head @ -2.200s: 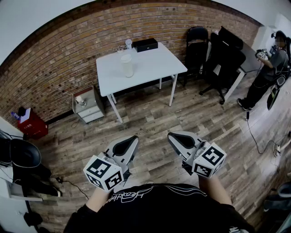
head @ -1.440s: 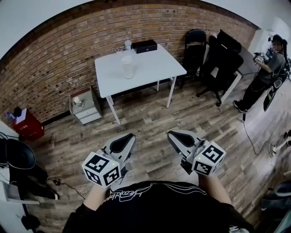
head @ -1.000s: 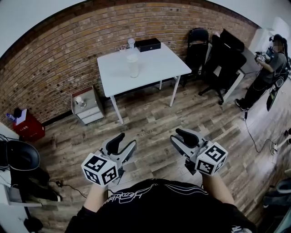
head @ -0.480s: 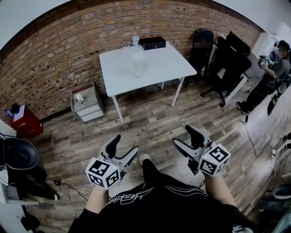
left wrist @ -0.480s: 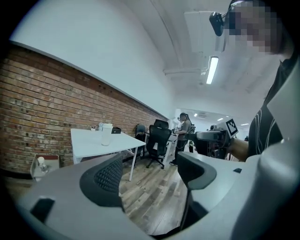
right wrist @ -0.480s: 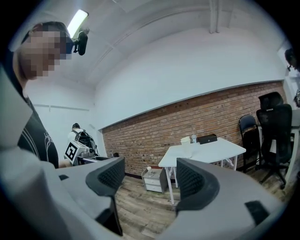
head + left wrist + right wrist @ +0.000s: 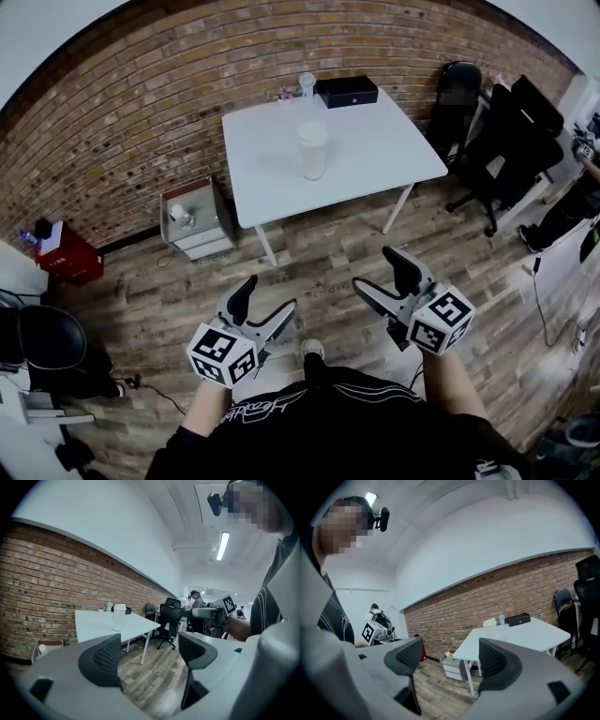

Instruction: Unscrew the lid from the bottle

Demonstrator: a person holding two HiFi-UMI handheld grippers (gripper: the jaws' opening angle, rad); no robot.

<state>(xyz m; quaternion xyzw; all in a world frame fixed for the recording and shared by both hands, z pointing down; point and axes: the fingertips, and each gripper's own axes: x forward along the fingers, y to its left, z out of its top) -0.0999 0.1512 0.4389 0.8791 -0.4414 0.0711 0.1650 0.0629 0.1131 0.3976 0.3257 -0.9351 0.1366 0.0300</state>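
Bottle [image 7: 313, 150], lid on, stands upright mid-table [image 7: 384, 155], well in from every edge. L gripper [image 7: 270, 295] & R gripper [image 7: 375, 270] hang over wood floor [image 7: 319, 258], well short of table's near edge. Both jaws have just been opening, now wide apart, nothing betw. them.

Bright, even indoor light, with heavy fisheye curve in all three views.
A ceiling strip light [image 7: 223, 545] glares up and to the right of the left gripper [image 7: 149, 651]; another bright light [image 7: 371, 498] sits up and left of the right gripper [image 7: 449, 656]. Ahead of both, the white table [image 7: 375, 155] is nearly washed out. Shadows are soft. The corners go black, the brick wall [image 7: 169, 103] bows, and the near jaws, just opened wide on nothing, look blurred.
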